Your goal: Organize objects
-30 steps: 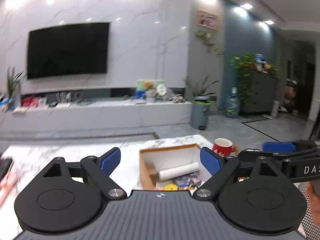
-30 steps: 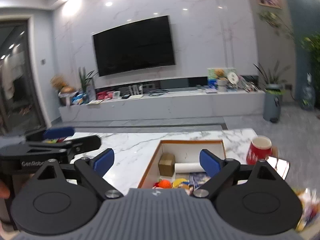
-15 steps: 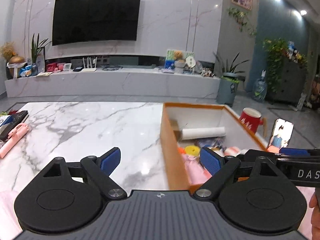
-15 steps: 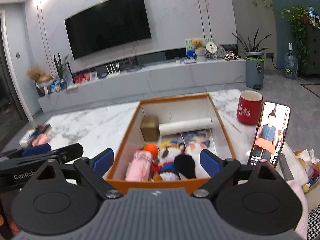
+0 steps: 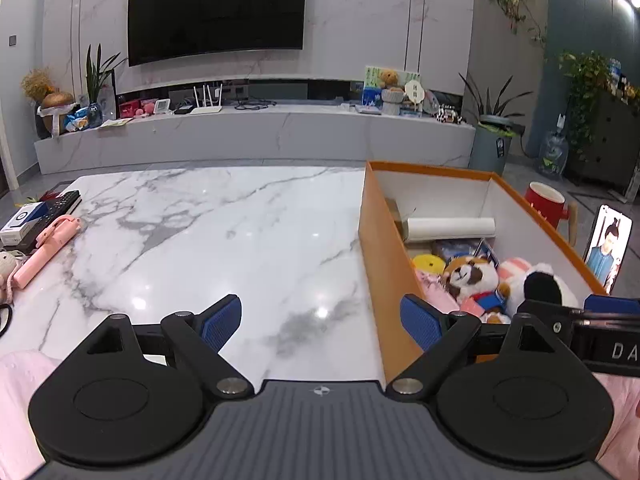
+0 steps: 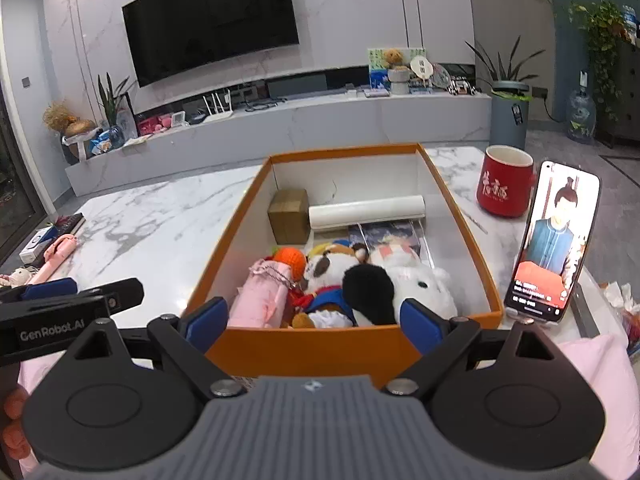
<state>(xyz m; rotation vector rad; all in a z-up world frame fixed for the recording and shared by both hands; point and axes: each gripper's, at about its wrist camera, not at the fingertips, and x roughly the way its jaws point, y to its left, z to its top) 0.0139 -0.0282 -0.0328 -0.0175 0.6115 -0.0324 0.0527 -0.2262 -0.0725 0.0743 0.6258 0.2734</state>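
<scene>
An orange box (image 6: 352, 344) stands on the white marble table (image 5: 224, 232); it also shows in the left wrist view (image 5: 376, 240). It holds plush toys (image 6: 384, 284), a pink pouch (image 6: 260, 296), a white paper roll (image 6: 366, 213) and a small brown carton (image 6: 289, 220). My right gripper (image 6: 316, 320) is open and empty at the box's near wall. My left gripper (image 5: 320, 324) is open and empty above the table, left of the box. A pink selfie stick (image 5: 46, 250) lies at the table's left edge.
A red mug (image 6: 505, 186) and a propped phone (image 6: 552, 242) stand right of the box. A remote and a small white box (image 5: 28, 220) lie at the far left edge. Pink cloth (image 6: 600, 400) lies near the front right. A TV wall lies beyond.
Both grippers have tilted down and moved closer to the table. The box and its contents now fill more of both views. Both stay open.
</scene>
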